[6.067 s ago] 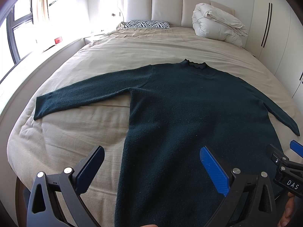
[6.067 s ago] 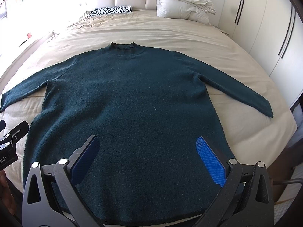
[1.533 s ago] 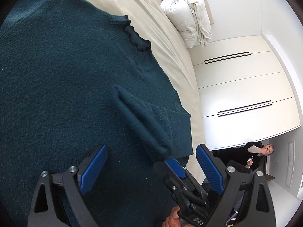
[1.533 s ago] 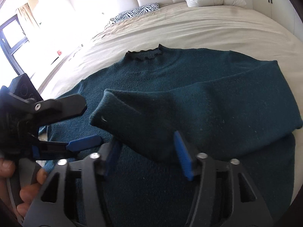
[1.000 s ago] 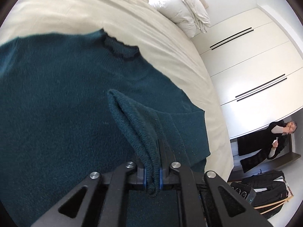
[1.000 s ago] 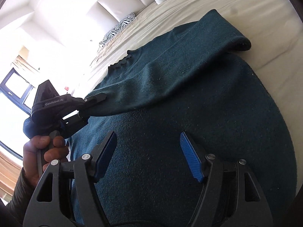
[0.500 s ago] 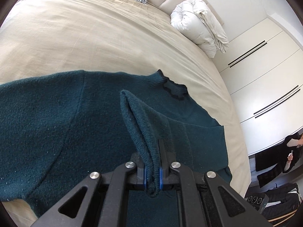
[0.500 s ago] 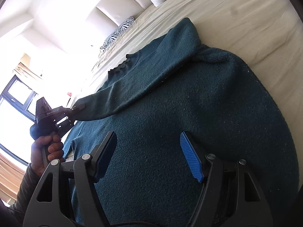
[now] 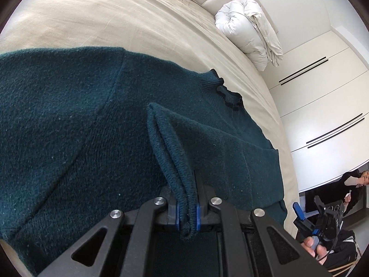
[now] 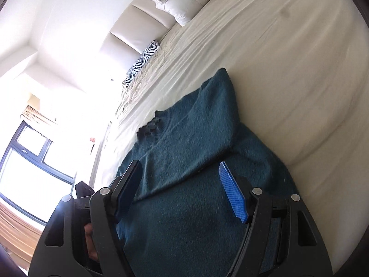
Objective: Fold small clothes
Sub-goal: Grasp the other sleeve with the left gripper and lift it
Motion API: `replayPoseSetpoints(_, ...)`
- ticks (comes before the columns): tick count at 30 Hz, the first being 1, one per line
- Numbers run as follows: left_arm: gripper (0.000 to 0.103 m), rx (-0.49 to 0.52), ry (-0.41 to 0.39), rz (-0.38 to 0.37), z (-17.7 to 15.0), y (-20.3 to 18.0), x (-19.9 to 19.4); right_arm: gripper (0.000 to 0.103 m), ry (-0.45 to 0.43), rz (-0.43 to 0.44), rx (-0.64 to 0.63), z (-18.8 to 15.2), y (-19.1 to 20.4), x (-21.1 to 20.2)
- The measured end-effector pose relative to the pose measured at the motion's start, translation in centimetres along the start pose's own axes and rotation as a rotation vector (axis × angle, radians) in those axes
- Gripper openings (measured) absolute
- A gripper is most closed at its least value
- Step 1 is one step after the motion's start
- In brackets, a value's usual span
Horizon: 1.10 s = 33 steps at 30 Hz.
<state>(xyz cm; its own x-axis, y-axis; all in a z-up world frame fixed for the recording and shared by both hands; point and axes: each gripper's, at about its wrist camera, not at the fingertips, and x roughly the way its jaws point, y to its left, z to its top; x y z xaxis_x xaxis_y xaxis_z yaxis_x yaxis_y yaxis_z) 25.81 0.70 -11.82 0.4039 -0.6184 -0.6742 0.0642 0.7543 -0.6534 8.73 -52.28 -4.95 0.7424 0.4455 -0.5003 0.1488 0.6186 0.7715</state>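
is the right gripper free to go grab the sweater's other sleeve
Probably yes: the right gripper is open and empty above the sweater. The left gripper is shut on the sleeve cuff; the other sleeve is out of view.

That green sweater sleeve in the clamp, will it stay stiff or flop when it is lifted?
Probably floppy: the sleeve cuff sags and folds double in the left gripper. The sweater looks thick and fuzzy, so it likely will not slip.

My left black two-finger gripper with blue pads [image 9: 186, 212], angled downward, is clamped on a dark teal knitted sleeve cuff [image 9: 175, 166]. My right black gripper with blue ribbed pads [image 10: 182, 192] stands with jaws apart, holding nothing.
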Motion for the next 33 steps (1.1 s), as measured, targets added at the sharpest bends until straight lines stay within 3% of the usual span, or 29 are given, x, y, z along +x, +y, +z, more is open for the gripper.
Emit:
replayPoseSetpoints(6, 0.012, 0.045, -0.074, -0.099, -0.8, 1.7, 0.4, 0.069, 0.064, 0.063, 0.083, 5.8, -1.5, 3.4)
replayPoseSetpoints(12, 0.012, 0.035, -0.089, -0.133, -0.6, 2.2, 0.5, 0.069, 0.171, 0.057, 0.105, 8.1, -3.0, 8.4)
replayPoseSetpoints(23, 0.012, 0.066, -0.125, -0.127, -1.6, 2.6, 0.0, 0.069, 0.100, 0.081, 0.226, 14.0, -6.5, 12.3)
replayPoseSetpoints(27, 0.012, 0.066, -0.127, -0.129, -1.8, 2.6, 0.0, 0.069, 0.117, 0.082, 0.182, 13.1, -5.9, 12.2)
replayPoseSetpoints(30, 0.012, 0.069, -0.127, -0.127, -1.9, 2.5, -0.2, 0.069, 0.142, 0.104, 0.151, 10.4, -5.2, 10.9)
replayPoseSetpoints(33, 0.014, 0.058, -0.102, -0.149, -1.7, 2.3, -0.7, 0.069, 0.154, 0.073, 0.096, 6.4, -4.1, 7.7)
